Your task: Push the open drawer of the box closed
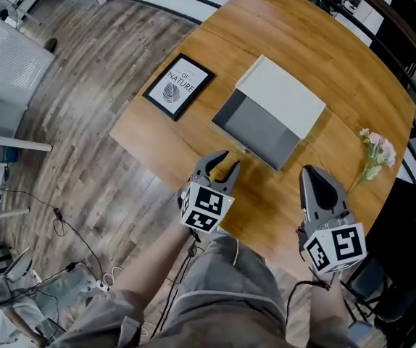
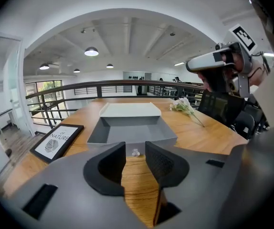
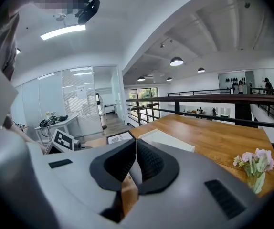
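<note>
A white box (image 1: pixel 284 95) rests on the wooden table (image 1: pixel 353 85), and its grey drawer (image 1: pixel 259 129) is pulled out toward me. The drawer (image 2: pixel 132 130) is empty inside and has a small clear knob (image 2: pixel 135 152) on its front. My left gripper (image 1: pixel 222 167) hovers just short of that front, open, the knob showing between its jaws with nothing held. My right gripper (image 1: pixel 318 182) hangs over the table to the right of the drawer, shut and empty. Its own view shows the box (image 3: pixel 168 140) beyond its closed jaws.
A framed print (image 1: pixel 180 86) lies left of the box. A sprig of pink flowers (image 1: pixel 375 154) lies at the right, near the table edge. A black railing (image 2: pixel 103 87) runs behind the table. My knees are below the table's near edge.
</note>
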